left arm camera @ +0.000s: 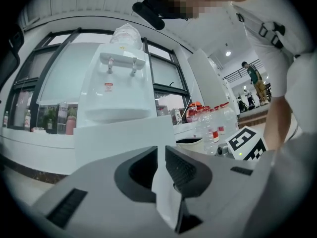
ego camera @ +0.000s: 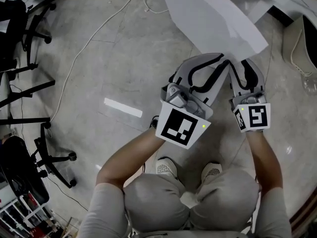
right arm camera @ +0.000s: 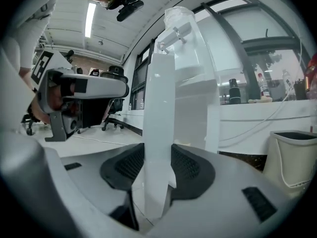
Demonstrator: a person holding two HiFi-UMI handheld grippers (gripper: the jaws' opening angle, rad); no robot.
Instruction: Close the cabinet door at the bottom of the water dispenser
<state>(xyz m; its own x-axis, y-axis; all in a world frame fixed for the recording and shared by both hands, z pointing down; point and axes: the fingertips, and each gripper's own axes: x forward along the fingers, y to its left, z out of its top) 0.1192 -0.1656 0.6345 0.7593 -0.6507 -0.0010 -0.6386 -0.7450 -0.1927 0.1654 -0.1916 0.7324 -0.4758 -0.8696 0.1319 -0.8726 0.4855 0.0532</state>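
Cabinet door [ego camera: 213, 19] hangs swung out from the water dispenser [left arm camera: 116, 88], just ahead of the person's knees. Left gripper [ego camera: 212, 62] pinches its edge, and right gripper [ego camera: 246, 66] clamps it alongside. White bin [right arm camera: 292, 155] nearby, contents hidden.

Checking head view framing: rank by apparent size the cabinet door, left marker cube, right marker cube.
1. cabinet door
2. left marker cube
3. right marker cube; the cubes' difference may be only nearness or tilt.
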